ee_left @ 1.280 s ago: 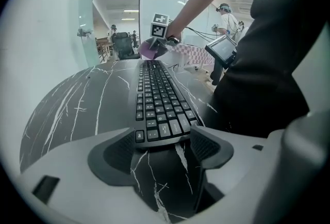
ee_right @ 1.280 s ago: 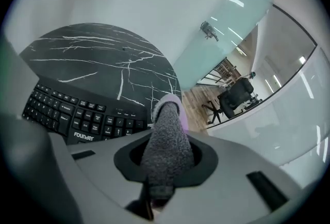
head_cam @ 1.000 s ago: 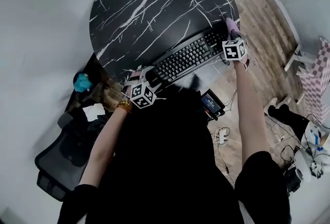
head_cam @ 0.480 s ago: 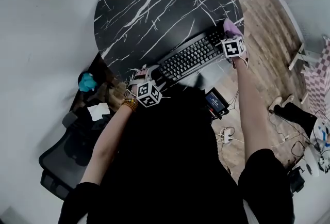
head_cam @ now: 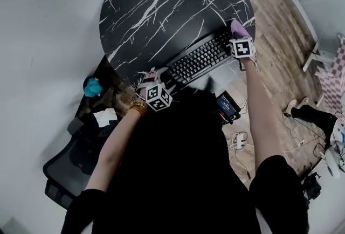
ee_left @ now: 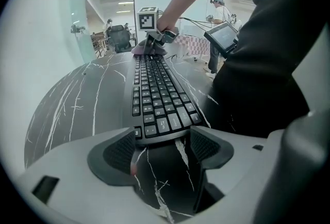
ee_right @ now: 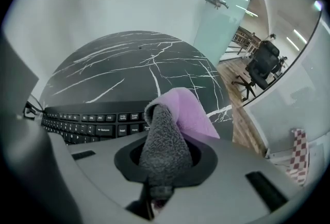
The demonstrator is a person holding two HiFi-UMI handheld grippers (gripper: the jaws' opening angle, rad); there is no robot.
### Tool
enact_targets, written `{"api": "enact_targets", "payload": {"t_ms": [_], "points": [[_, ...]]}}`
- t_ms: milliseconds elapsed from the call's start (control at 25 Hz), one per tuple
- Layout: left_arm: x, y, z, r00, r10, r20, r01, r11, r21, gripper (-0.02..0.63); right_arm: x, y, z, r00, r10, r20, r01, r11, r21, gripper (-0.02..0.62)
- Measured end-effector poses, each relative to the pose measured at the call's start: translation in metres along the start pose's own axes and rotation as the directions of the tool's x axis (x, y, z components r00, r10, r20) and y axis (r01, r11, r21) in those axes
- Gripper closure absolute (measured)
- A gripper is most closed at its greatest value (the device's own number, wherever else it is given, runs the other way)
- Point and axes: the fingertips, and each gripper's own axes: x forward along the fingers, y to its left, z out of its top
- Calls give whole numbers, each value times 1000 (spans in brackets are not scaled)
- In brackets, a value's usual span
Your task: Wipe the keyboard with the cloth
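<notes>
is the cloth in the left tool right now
No, the cloth is pinched in the right tool; the left tool has its jaws apart with no cloth between them.

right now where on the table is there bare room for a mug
Bare: the whole far part of the table, between the keyboard and the round rim. Crowded: the near edge, where the keyboard lies with the left gripper at one end and the right gripper with the cloth at the other.
</notes>
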Motion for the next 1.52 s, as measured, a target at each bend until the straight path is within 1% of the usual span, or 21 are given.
{"api": "enact_targets", "payload": {"t_ms": [120,280,480,720,920,1240,1520], "points": [[0,0,0,1000,-6,-4,6,1000,-6,282,-2,9,2,999,44,26,-45,998,37,529],[1,1,1,1000,-3,-8,3,1000,-25,282,-3,17,0,998,45,36,-46,998,46,531],[2,0,1,1000,-6,-9,6,1000,-21,282,-4,19,0,998,54,45,-59,992,109,529],[2,1,0,1000,0,-12,0,1000,-31,282,-7,37,-1,995,83,47,-88,992,95,531],[2,1,1,1000,1,-9,-1,1000,-28,282,-10,50,-2,993,103,64,-112,983,147,530],[3,1,1,1000,8,-1,-8,1000,-26,282,-13,73,-4,987,141,74,-152,975,160,529],[4,1,1,1000,8,2,-8,1000,-26,281,-14,77,-4,988,133,74,-144,974,177,529]]}}
